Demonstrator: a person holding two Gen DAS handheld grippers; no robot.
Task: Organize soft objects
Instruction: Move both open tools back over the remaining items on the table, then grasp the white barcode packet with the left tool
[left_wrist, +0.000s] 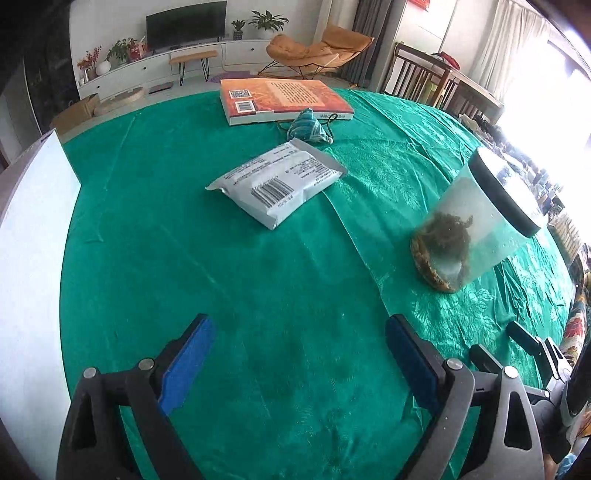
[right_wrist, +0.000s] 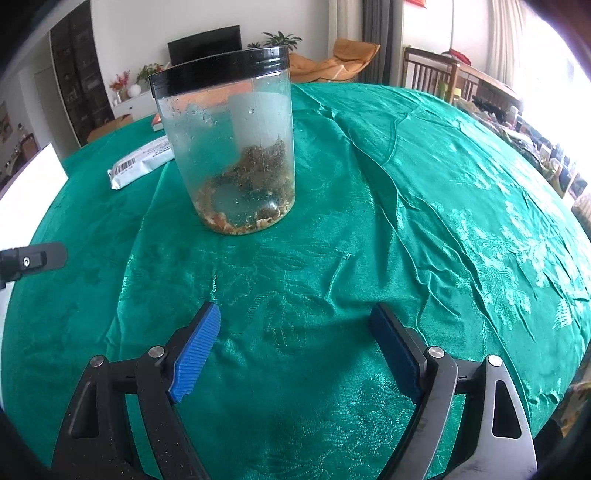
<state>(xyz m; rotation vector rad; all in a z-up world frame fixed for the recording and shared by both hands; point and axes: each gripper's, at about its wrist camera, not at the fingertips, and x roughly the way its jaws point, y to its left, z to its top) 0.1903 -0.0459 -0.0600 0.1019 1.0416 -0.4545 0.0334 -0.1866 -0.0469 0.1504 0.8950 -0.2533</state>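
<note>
1. The left gripper (left_wrist: 299, 363) hangs over the green tablecloth (left_wrist: 258, 277). Its two blue pads are far apart, and there is nothing between them.
2. The right gripper (right_wrist: 295, 354) is wide open too. Only cloth shows between its pads, and it holds nothing.
3. A white sealed packet (left_wrist: 277, 182) with a barcode lies flat near the middle of the table, well away from both grippers.
4. Just behind the packet sits a little blue striped pouch (left_wrist: 308, 127) with a dark cord. It is right beside the front edge of an orange book (left_wrist: 284, 98), which lies flat at the far side of the table.
5. A clear plastic jar (right_wrist: 231, 147) with a black lid stands upright in front of the right gripper, a bit to the left. It has some brown, mossy stuff at the bottom.
6. A white board (left_wrist: 33, 266) stands along the left edge of the table.
</note>
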